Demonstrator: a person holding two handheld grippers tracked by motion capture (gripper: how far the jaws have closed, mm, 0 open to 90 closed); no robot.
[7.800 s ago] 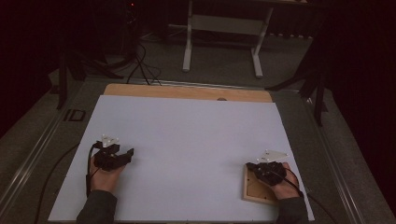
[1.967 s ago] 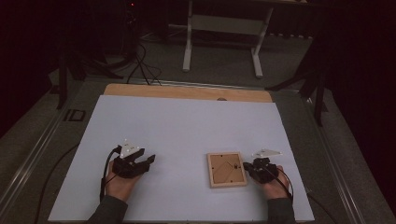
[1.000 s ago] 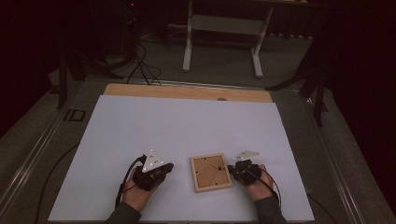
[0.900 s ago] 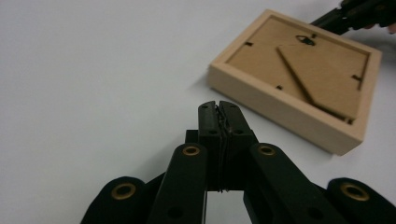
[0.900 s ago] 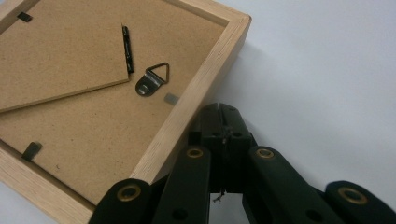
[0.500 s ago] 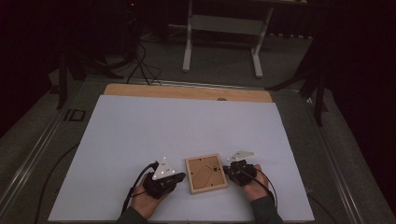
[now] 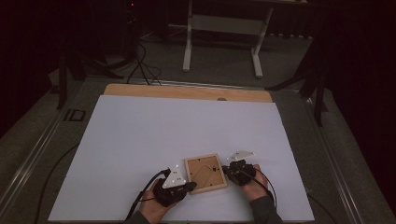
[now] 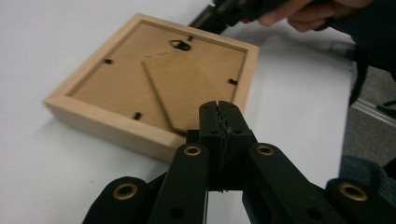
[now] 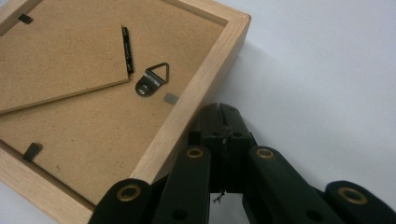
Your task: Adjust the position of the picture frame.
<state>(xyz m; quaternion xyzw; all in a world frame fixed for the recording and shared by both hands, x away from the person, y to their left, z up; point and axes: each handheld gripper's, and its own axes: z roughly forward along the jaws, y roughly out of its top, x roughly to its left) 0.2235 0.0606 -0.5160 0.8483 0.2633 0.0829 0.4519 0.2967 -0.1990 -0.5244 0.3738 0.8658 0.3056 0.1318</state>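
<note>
Both pairs of black jaws are pressed together, gripping nothing: left gripper (image 7: 190, 185) at the square wooden picture frame's (image 7: 205, 173) seven o'clock corner, right gripper (image 7: 226, 170) at its three o'clock rim.

The picture frame (image 7: 205, 173) now lies nearer the middle of the surface's near edge, and the left hand-held gripper (image 7: 190, 186) now sits beside it.
</note>
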